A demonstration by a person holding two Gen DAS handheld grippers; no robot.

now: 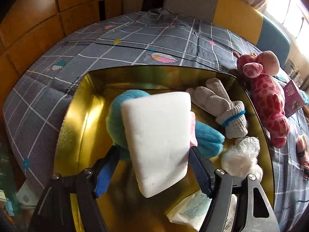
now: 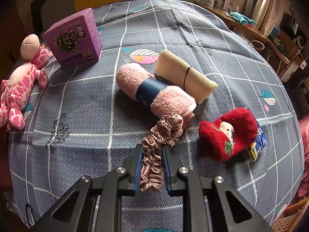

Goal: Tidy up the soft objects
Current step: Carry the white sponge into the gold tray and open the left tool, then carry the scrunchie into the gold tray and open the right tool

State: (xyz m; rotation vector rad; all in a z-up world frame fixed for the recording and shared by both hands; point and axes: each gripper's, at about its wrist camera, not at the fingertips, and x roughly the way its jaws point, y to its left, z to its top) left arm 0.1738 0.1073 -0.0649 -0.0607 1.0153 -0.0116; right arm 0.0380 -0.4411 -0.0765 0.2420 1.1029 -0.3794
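The left gripper [image 1: 154, 166] hangs over the gold tin [image 1: 77, 119] with the white sponge [image 1: 156, 141] between its spread fingers. The right finger is at the sponge's edge; the left one stands clear, so the sponge looks let go. It should drop flat onto the blue plush [image 1: 208, 139], beside the gloves [image 1: 218, 100]. The right gripper [image 2: 152, 166] pinches a pink scrunchie [image 2: 160, 137] tight, low over the bed [image 2: 81, 100]. Lift it straight up, clear of the pink towel [image 2: 154, 90].

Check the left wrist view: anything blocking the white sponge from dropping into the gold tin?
No lid or barrier. The white sponge hangs over the open gold tin, but a blue plush lies directly beneath it, so it would probably land on that rather than the tin's floor.
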